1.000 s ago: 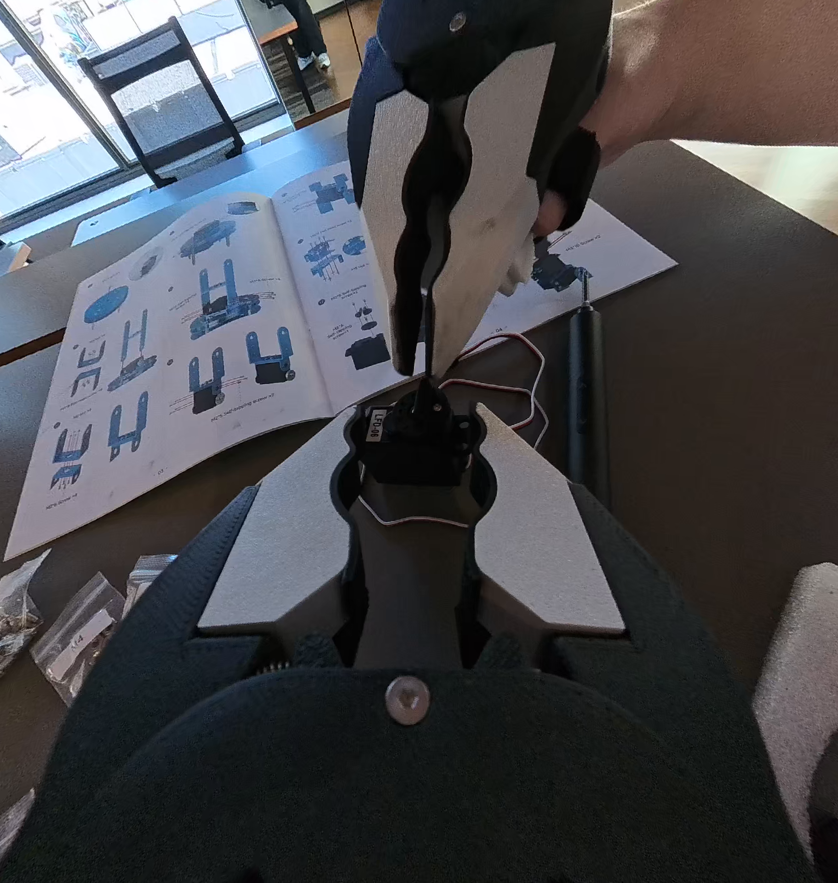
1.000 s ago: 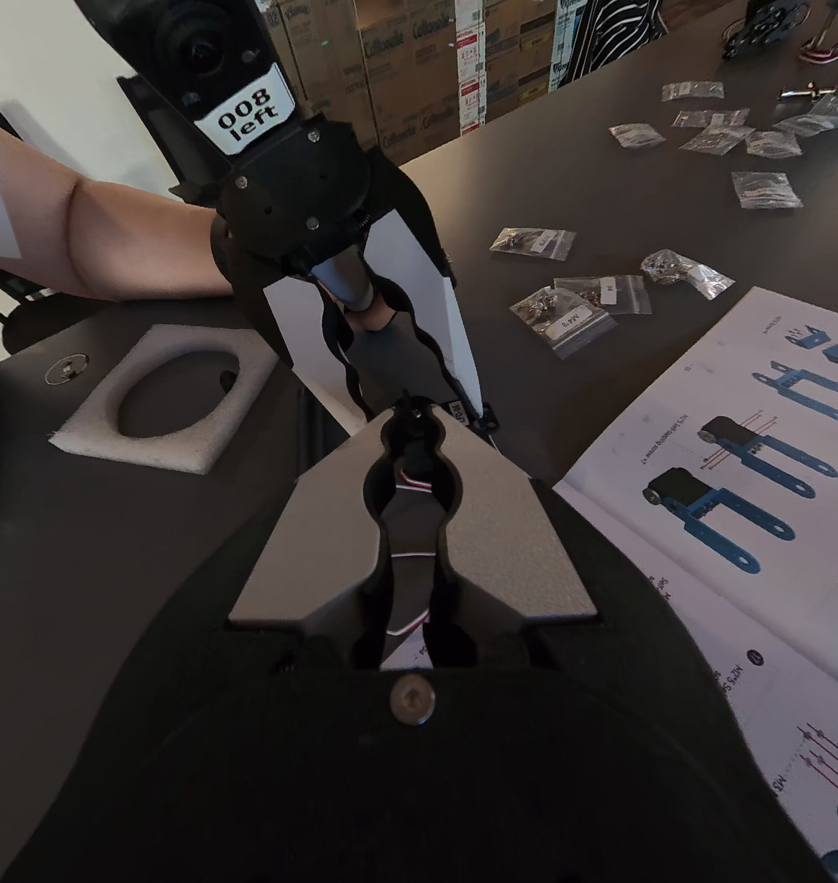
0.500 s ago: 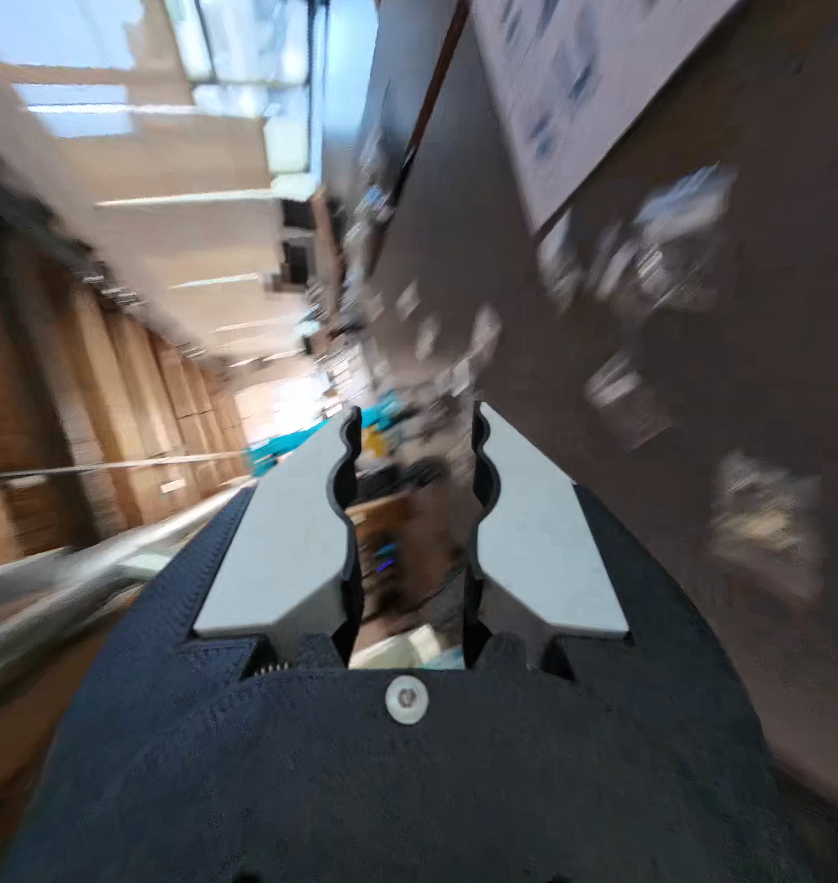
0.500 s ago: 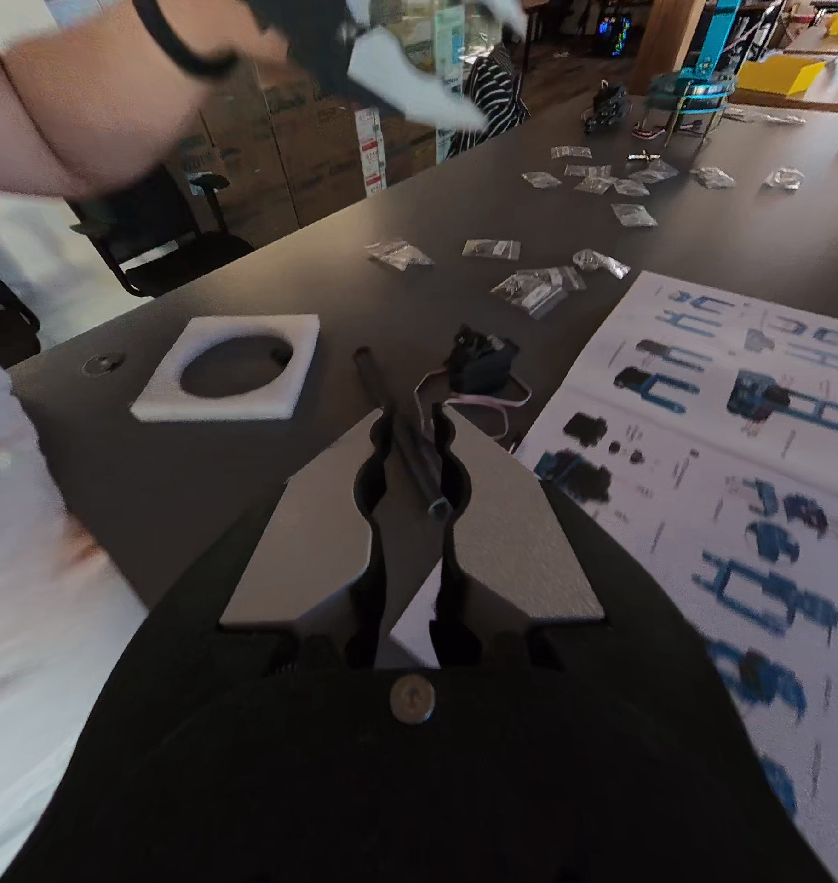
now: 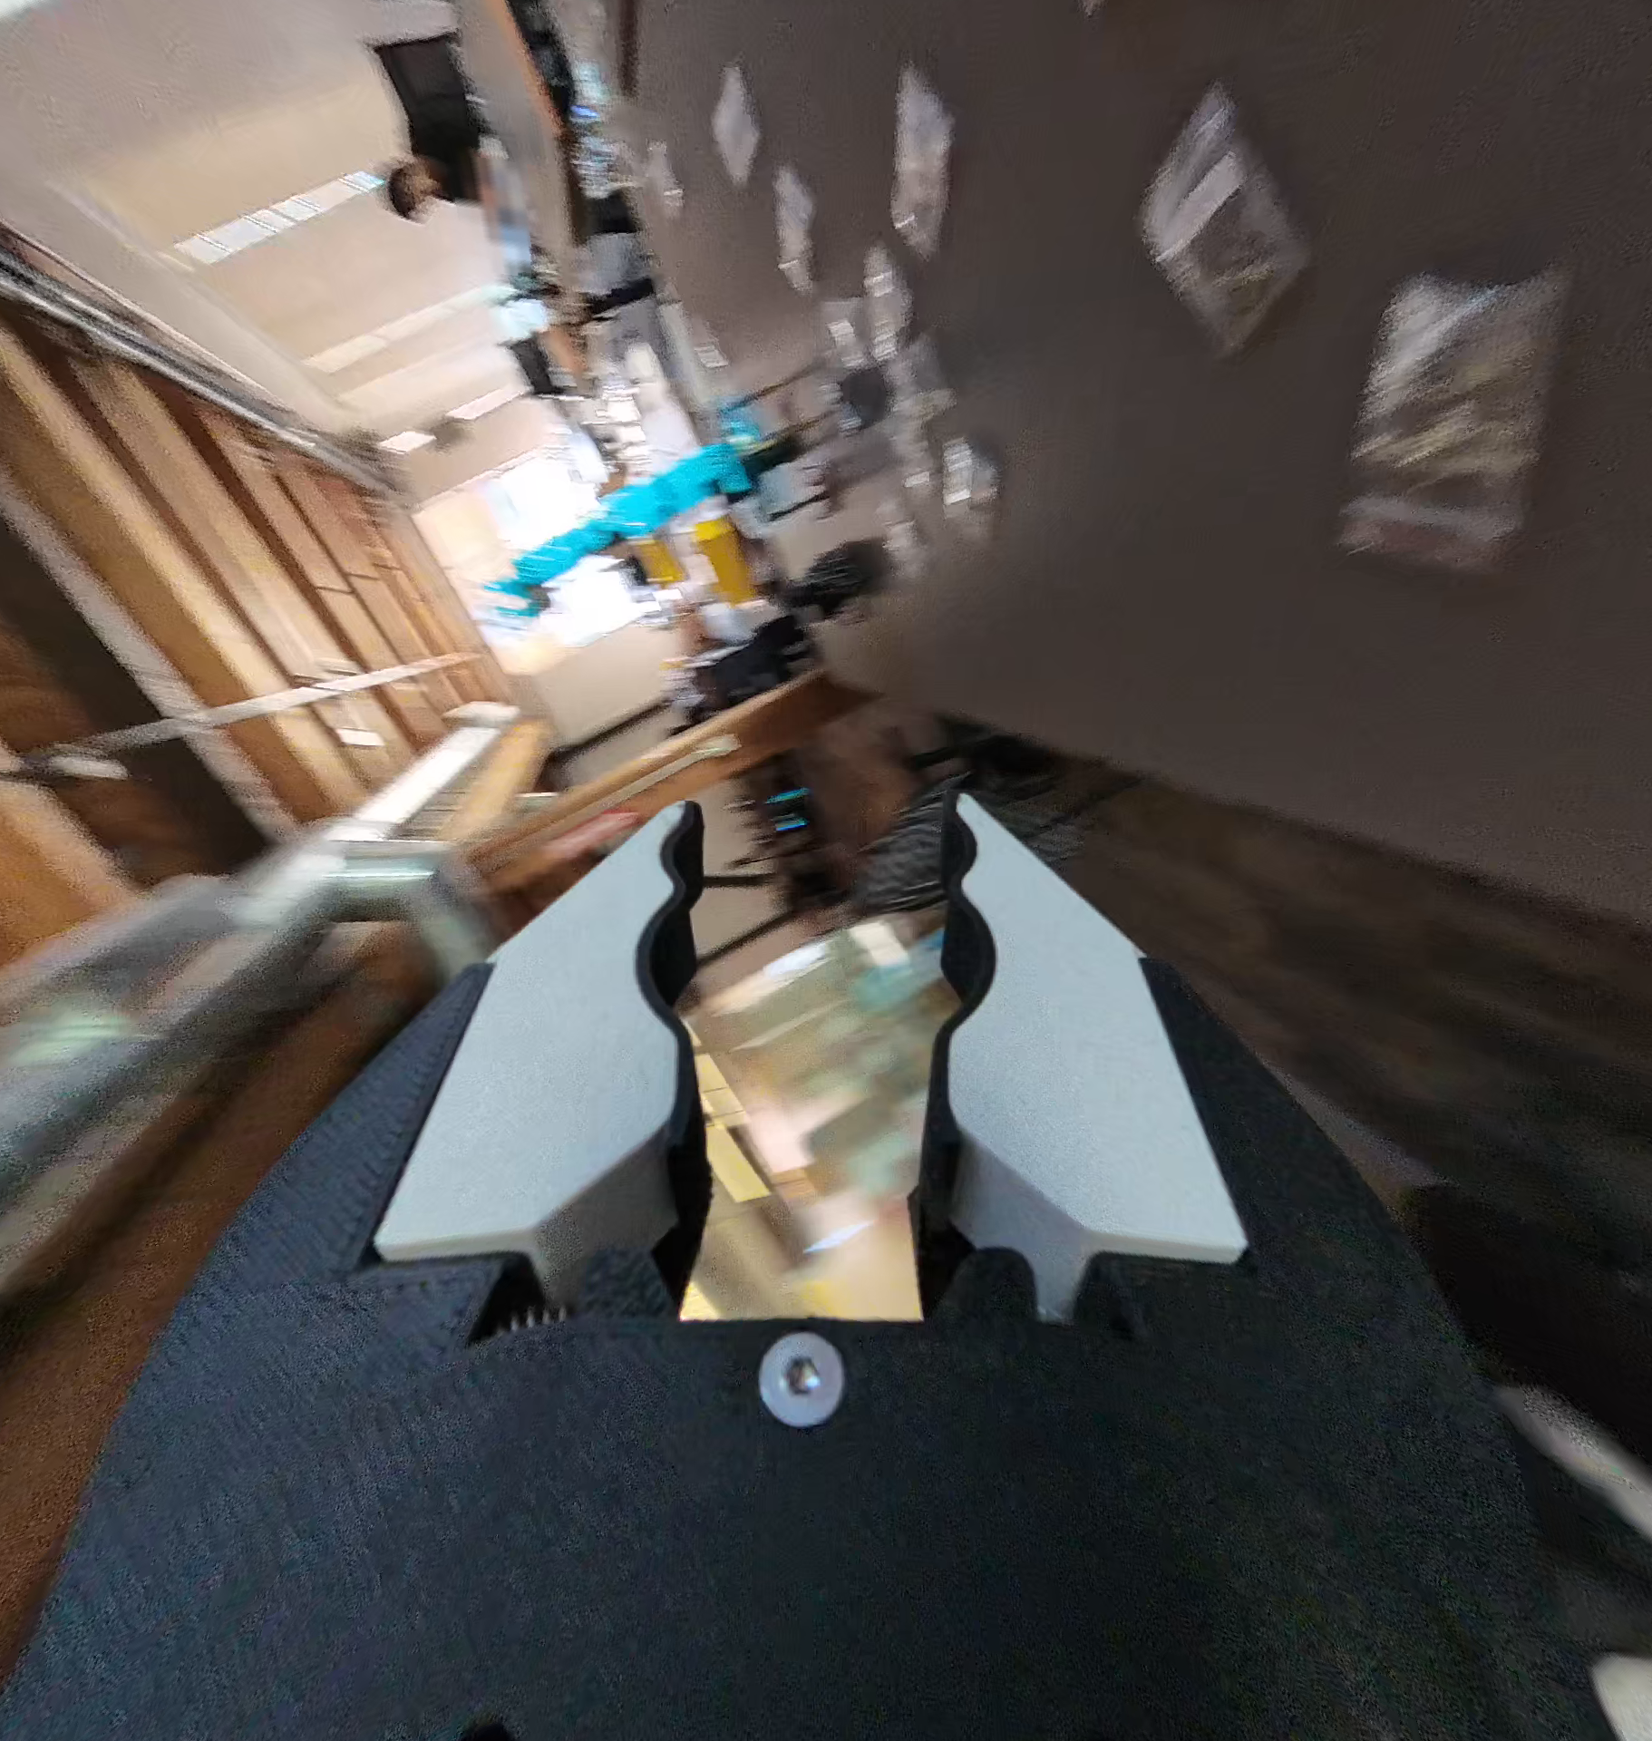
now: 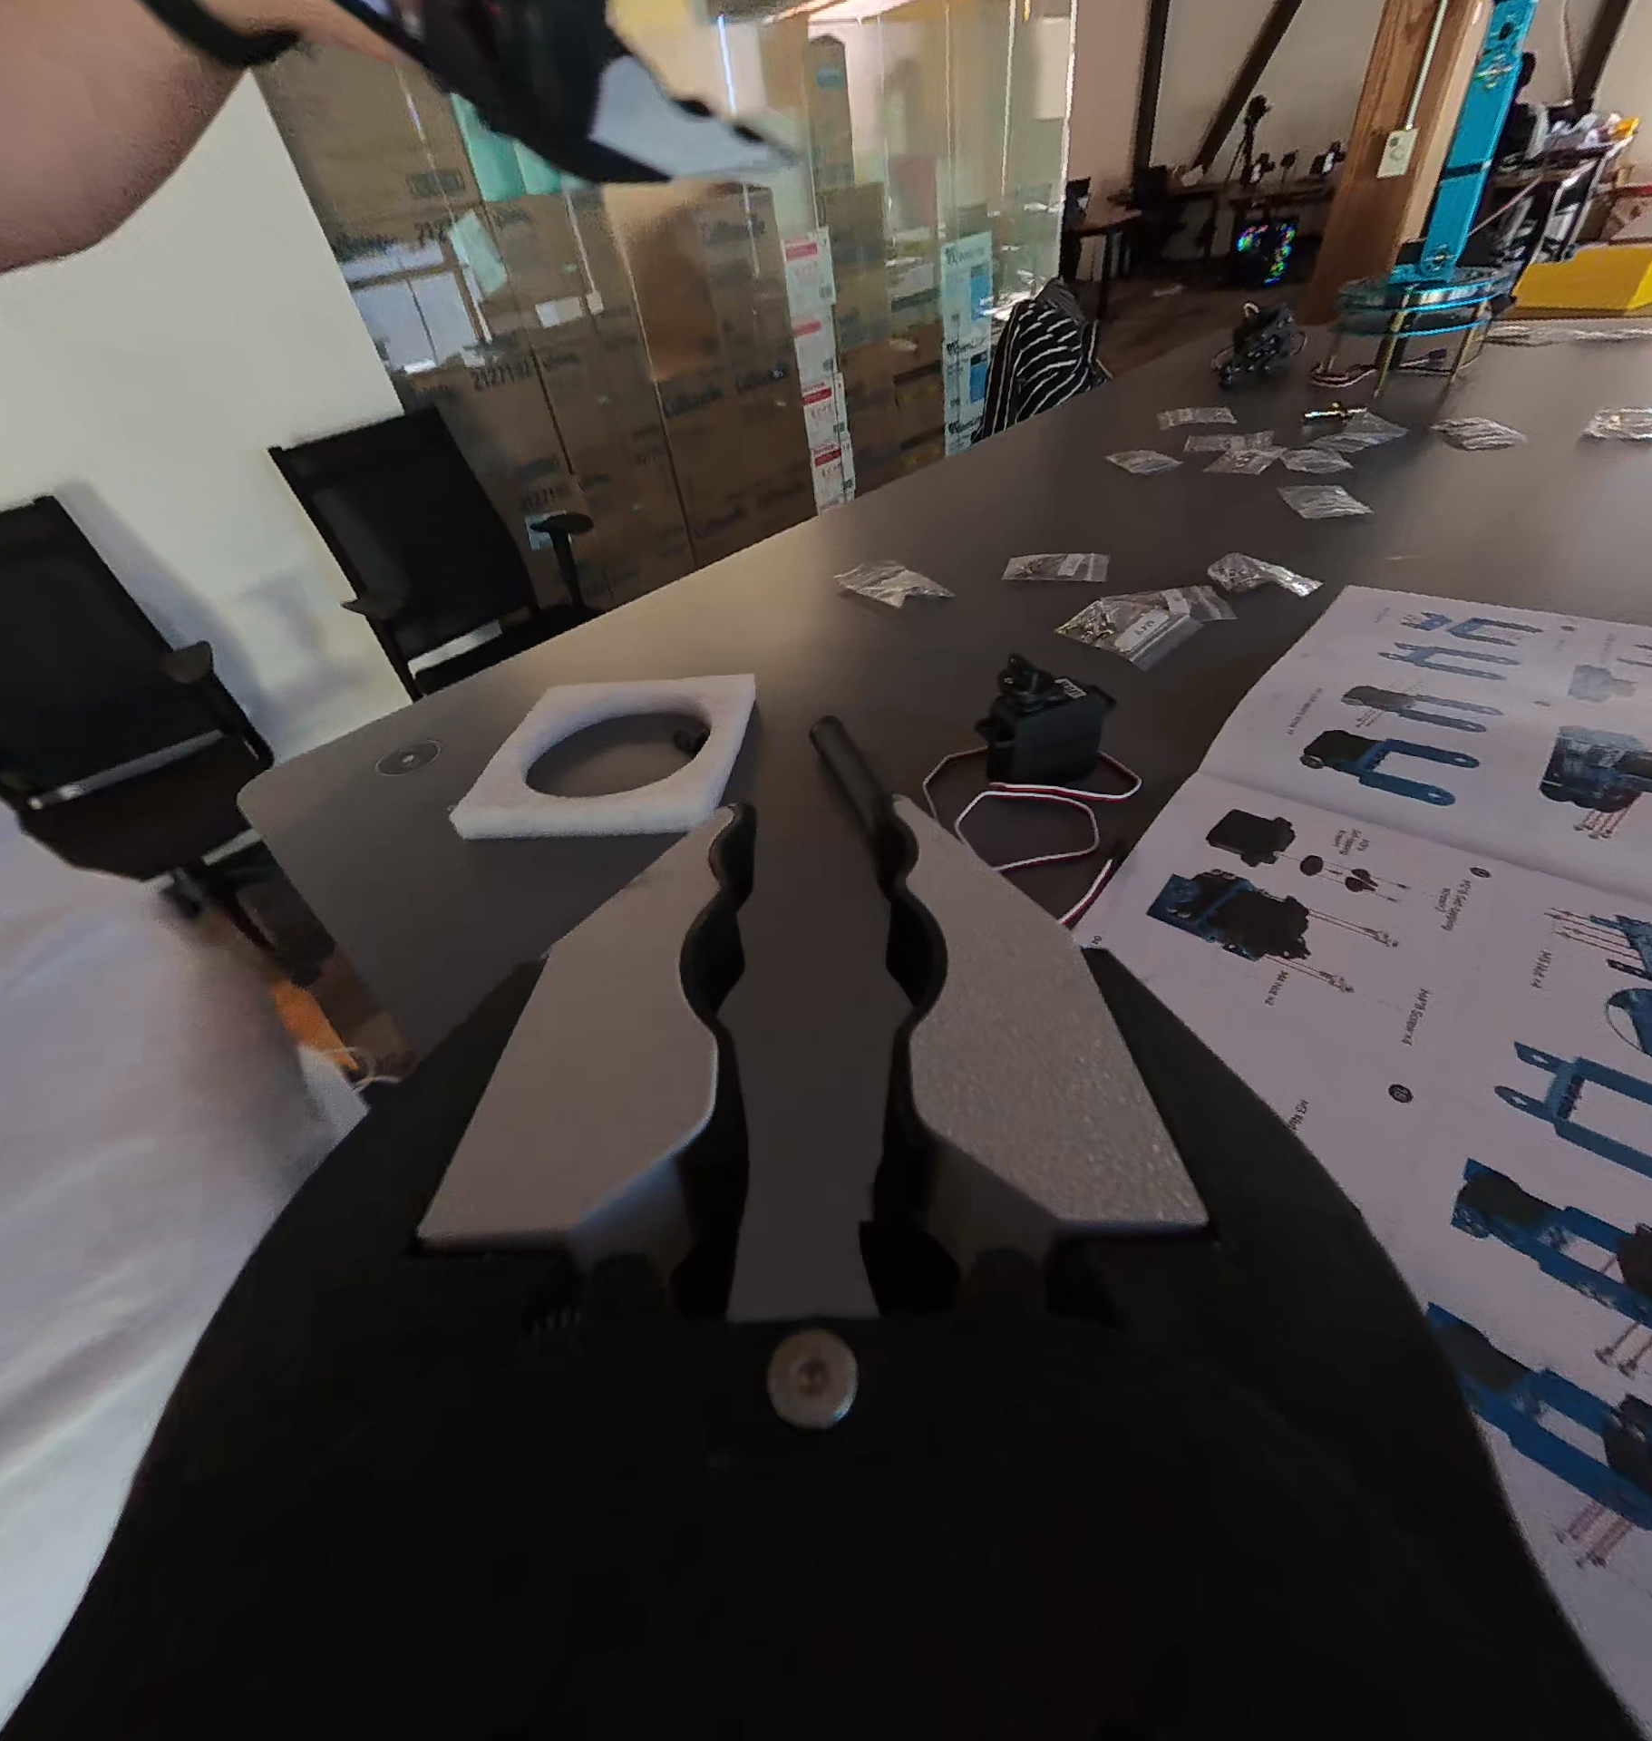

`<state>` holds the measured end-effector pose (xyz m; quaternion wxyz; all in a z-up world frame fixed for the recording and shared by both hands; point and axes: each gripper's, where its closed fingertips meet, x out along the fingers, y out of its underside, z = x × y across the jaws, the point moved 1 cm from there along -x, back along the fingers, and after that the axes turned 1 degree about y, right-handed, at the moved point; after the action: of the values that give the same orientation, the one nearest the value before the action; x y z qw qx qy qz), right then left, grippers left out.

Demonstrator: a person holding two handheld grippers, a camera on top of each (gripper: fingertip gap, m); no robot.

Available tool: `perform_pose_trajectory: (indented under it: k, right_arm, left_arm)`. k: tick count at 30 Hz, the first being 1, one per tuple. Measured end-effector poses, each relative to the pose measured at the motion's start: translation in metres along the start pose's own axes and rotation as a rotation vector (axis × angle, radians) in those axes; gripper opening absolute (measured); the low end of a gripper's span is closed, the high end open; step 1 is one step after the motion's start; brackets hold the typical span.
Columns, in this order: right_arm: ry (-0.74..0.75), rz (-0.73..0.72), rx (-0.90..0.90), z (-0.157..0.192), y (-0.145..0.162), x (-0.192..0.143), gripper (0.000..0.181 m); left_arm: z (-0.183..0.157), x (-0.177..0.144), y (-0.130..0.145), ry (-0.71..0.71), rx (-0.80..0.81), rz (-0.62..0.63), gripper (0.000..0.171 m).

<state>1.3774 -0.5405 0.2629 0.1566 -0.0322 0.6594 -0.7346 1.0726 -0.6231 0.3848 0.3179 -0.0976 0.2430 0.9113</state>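
left wrist view: left gripper is rolled sideways and heavily motion-blurred, fingers apart with nothing between them. the dark grey tabletop runs up the right side, with blurred clear plastic parts bags on it. risk as i read it: swinging this fast and blind, it could clip the other gripper or sweep bags off the edge.

right wrist view: right gripper is spread and empty, above the table. the slim black cylindrical screwdriver lies just past its right finger, apart from it. the small black servo motor with red-white-brown lead sits on the table between the screwdriver and the open white instruction booklet with blue diagrams, with the square white foam frame with oval cutout to the left. the loose lead could snag a finger.

vs 1 s ago: left clamped the servo and right pinched its top; both have now let go and lifted away.
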Motion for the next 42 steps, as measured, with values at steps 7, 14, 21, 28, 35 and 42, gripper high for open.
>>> perform_pose_trajectory:
  k: [7,14,21,28,35,42]
  right_arm:
    - [0.158,-0.063,-0.020,0.001,0.000,0.016,0.027]
    - [0.357,0.019,-0.131,0.035,-0.021,0.059,0.026]
    - [0.544,-0.057,-0.223,0.070,-0.096,0.192,0.019]
    - [0.554,-0.126,-0.166,0.102,-0.161,0.334,0.021]
    - [0.639,-0.060,-0.165,0.078,-0.172,0.378,0.042]
    - [0.568,-0.097,-0.133,0.019,-0.191,0.449,0.057]
  left_arm:
    - [-0.106,-0.038,0.069,0.329,-0.569,-0.034,0.055]
    - [-0.213,-0.100,0.161,0.601,-1.498,-0.411,0.065]
    - [-0.270,-0.112,0.349,0.597,-1.880,-0.780,0.090]
    - [-0.339,-0.094,0.479,0.460,-1.931,-0.779,0.096]
    - [-0.357,-0.014,0.500,0.516,-1.864,-0.790,0.095]
    - [-0.309,0.101,0.492,0.528,-1.814,-0.862,0.082]
